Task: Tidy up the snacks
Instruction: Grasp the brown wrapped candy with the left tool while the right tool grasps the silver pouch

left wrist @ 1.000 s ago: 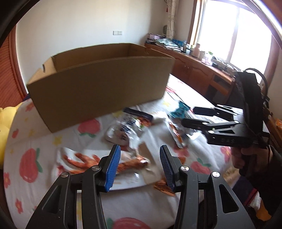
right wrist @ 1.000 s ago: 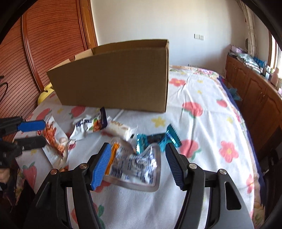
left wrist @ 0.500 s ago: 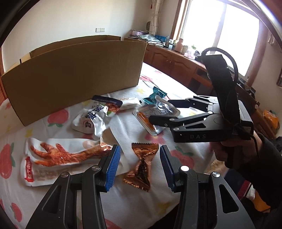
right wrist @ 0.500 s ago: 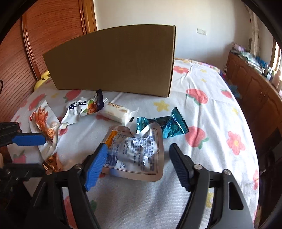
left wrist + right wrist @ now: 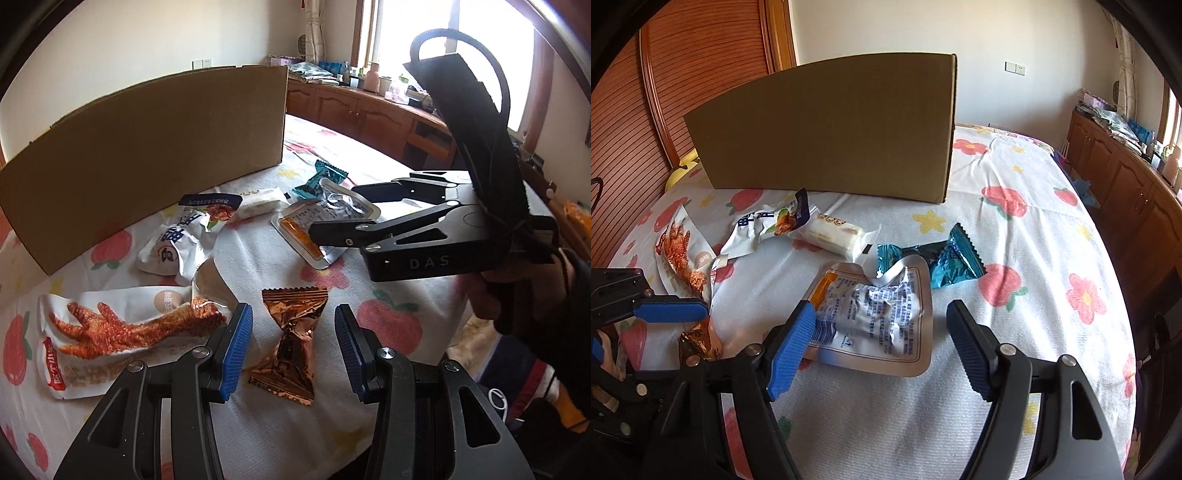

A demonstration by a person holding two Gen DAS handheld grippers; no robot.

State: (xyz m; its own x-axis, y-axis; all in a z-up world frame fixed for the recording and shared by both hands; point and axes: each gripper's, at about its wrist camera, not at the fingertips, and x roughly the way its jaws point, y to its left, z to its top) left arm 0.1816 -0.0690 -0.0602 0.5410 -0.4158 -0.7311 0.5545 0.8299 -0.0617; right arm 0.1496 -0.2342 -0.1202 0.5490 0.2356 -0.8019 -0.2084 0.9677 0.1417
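floral tablecloth (image 5: 1027, 258), cardboard box (image 5: 831, 129) standing at the back as the drop target, i'd guess. my left gripper (image 5: 291, 347) straddles the copper candy wrapper (image 5: 290, 341), jaws closing, pads not touching it yet. right gripper (image 5: 882, 350) is wide and holds nothing, bracketing the silver pouch (image 5: 875, 317). teal candy (image 5: 938, 258) lies just beyond it.
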